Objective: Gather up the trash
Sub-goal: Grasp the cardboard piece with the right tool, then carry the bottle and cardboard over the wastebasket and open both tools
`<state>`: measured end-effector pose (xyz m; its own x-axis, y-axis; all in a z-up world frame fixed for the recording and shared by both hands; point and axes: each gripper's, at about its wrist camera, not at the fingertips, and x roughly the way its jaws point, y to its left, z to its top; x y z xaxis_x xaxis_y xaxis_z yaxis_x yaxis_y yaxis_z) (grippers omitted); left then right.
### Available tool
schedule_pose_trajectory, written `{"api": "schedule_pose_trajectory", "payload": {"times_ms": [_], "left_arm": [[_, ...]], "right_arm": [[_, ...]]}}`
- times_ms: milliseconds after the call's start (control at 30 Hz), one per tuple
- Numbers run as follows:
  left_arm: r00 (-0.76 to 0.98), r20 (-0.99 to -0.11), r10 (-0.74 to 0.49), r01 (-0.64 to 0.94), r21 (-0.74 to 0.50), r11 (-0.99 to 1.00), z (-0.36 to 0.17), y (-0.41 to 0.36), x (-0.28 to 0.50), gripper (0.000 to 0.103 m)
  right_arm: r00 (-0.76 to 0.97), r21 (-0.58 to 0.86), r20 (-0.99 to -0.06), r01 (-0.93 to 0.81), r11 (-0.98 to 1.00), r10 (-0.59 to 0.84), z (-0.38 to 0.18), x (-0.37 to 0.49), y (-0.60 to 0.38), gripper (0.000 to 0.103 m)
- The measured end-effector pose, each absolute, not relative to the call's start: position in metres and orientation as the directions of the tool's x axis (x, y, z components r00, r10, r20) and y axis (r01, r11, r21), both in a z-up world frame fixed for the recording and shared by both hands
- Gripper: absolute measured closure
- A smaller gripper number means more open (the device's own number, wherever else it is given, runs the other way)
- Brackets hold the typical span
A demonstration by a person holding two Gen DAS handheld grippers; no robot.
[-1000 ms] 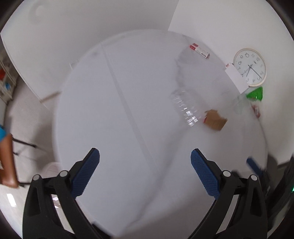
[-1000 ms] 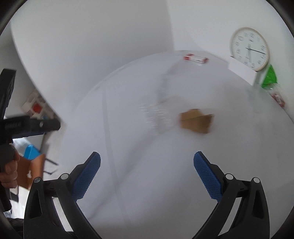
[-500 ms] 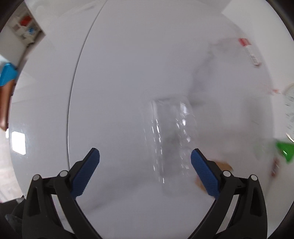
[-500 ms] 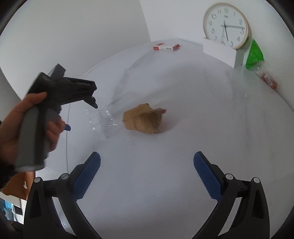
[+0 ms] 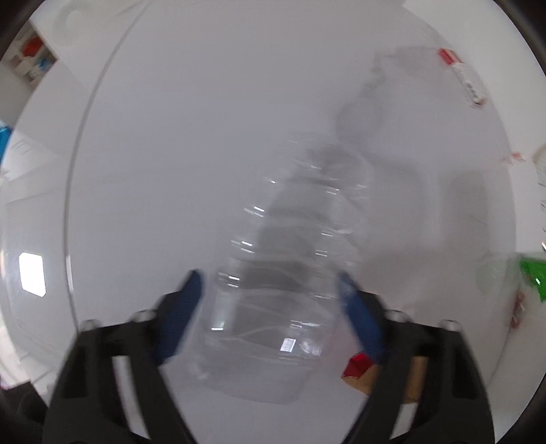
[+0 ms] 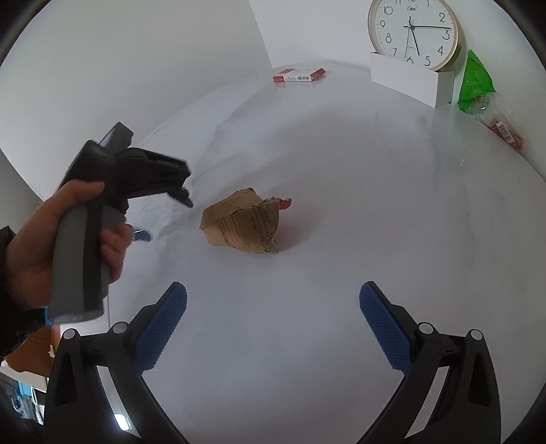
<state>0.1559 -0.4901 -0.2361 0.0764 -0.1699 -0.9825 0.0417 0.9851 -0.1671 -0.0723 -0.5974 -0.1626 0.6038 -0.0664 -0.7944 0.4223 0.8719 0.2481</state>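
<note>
Clear plastic bottle (image 5: 273,300), ribbed, lying on white table (image 5: 170,153)

clear crushed plastic bottle (image 5: 273,300): 1 | crumpled brown cardboard piece (image 6: 242,223): 1 | red-and-white flat carton (image 6: 299,75): 1 | round gold-rimmed wall clock (image 6: 414,32): 1 | white rectangular box (image 6: 406,80): 1 | green plastic bag (image 6: 475,83): 1 | round white worktop (image 6: 375,211): 1

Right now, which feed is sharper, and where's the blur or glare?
Right wrist view is sharp: cardboard and clock crisp. Left wrist view is motion-blurred, worst on the closing left gripper straddling the clear bottle, which shows only glints; window glare on the table.
</note>
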Motion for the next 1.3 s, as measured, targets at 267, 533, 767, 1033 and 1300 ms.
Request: {"api": "schedule_pose_trajectory", "payload": {"times_ms": [267,533,767,1033,1300], "left_arm": [[0.143,-0.969,-0.204,0.190,-0.175,0.966,-0.211,-0.462,0.151,0.037],[0.246,-0.945,-0.215,0.237,-0.156,0.959,-0.161,-0.377,0.121,0.036],[0.236,-0.946,-0.223,0.152,-0.190,0.970,-0.153,-0.302,0.107,0.036],[0.293,-0.931,-0.216,0.141,-0.182,0.973,-0.135,-0.245,0.099,0.036],[0.328,-0.926,-0.187,0.114,-0.158,0.981,-0.113,-0.175,0.075,0.036]], "right_arm": [[0.603,0.236,-0.797,0.351,0.906,-0.026,-0.169,-0.037,-0.601,0.003],[0.540,0.204,-0.840,0.406,0.891,-0.054,-0.184,0.030,-0.599,0.003],[0.451,0.133,-0.881,0.521,0.843,-0.140,-0.216,0.055,-0.586,0.003],[0.499,0.132,-0.851,0.506,0.852,-0.165,-0.199,0.041,-0.582,0.028],[0.602,0.184,-0.796,0.345,0.920,-0.066,-0.126,0.023,-0.506,0.028]]}}
